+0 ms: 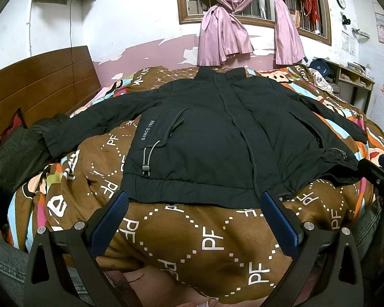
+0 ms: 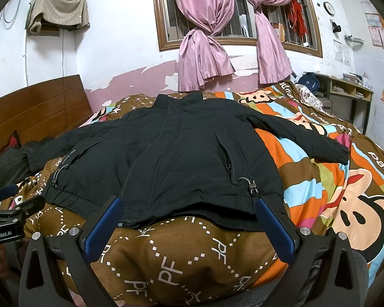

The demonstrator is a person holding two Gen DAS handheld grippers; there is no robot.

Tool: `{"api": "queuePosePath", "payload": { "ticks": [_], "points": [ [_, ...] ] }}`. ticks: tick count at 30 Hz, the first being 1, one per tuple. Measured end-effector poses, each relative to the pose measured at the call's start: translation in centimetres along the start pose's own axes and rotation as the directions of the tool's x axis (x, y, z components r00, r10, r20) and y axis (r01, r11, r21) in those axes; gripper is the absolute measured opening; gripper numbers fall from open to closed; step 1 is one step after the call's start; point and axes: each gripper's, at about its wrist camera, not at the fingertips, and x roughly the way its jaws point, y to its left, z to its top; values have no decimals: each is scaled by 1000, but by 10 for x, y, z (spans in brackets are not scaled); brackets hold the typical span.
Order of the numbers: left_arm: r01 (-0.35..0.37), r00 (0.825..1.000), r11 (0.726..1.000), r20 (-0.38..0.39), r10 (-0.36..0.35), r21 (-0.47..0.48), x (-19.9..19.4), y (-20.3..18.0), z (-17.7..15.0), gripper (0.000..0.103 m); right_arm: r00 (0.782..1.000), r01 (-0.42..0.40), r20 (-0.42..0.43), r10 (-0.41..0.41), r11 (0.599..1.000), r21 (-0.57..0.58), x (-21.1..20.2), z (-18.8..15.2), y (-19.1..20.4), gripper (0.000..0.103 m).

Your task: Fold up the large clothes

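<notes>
The bed (image 1: 51, 81) has a wooden headboard at the left and is covered edge to edge by a quilt (image 1: 204, 243) — brown with white "PF" lettering and dotted diamonds on the near side, bright stripes and cartoon monkey faces toward the right. Directly on the quilt lies a black jacket (image 1: 212, 133), front up and closed, collar toward the window wall, hem toward the near edge, both sleeves spread outward. At the headboard end sits a rumpled heap of dark clothing (image 1: 15, 151) — the jacket's left cuff rests against it.
</notes>
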Motion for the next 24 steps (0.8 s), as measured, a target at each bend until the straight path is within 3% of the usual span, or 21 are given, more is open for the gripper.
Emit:
{"api": "queuePosePath", "payload": {
  "ticks": [12,18,24],
  "points": [
    [-3,1000,1000,-5,3,-1,3,1,-3,101,1000,0,-22,0,1000,19,5,-3,-2,103],
    [-15,999,999,-40,13,-43,16,22,-9,101,989,98,-116,-93,994,44,21,2,-1,103],
    [-65,997,994,-50,60,-89,27,35,11,101,975,170,-148,-168,985,3,42,14,1,103]
  ]
}}
